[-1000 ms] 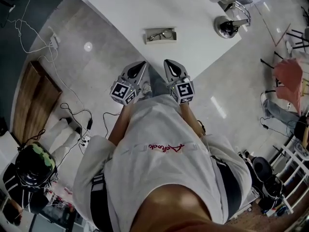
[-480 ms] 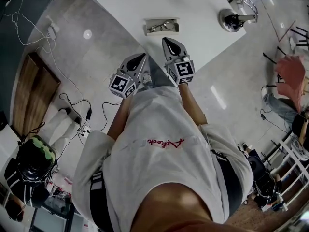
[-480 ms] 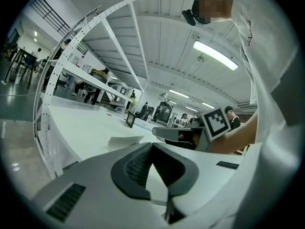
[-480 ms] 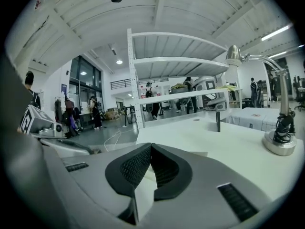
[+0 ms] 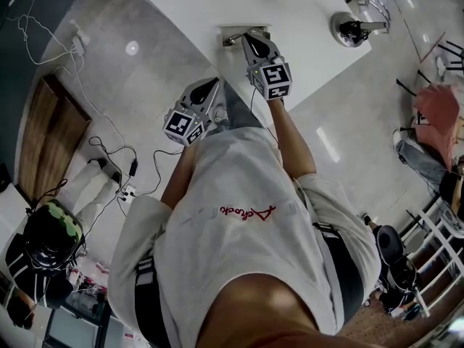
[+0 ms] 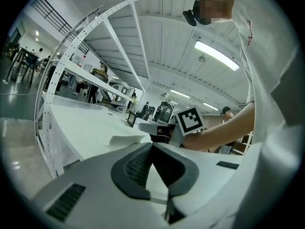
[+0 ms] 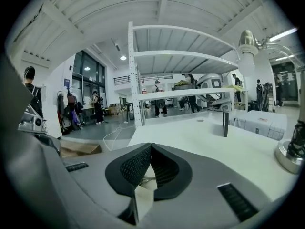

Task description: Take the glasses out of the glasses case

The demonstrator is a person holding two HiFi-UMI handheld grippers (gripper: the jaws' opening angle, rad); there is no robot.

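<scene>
The open beige glasses case (image 5: 226, 31) lies near the front edge of the white table (image 5: 304, 64). The dark-framed glasses (image 5: 233, 40) rest inside it, their right part hidden. My right gripper (image 5: 249, 35) reaches over the case's right half, jaws shut with nothing between them. In the right gripper view, case and thin frame (image 7: 147, 181) show just below the shut gripper (image 7: 151, 146). My left gripper (image 5: 215, 83) hangs short of the table edge, shut and empty. The left gripper view shows the case (image 6: 125, 140) ahead and the right gripper's marker cube (image 6: 189, 120).
A lamp base (image 5: 351, 29) stands on the table at the far right. A white shelf rack (image 7: 136, 89) rises beyond the table. Cables (image 5: 119, 169) and a wooden board (image 5: 51, 143) lie on the floor at the left. Another person (image 5: 435, 151) is at the right.
My right gripper has moved forward from the table's front edge to the case and now covers its right half. The left gripper has stayed where it was.
</scene>
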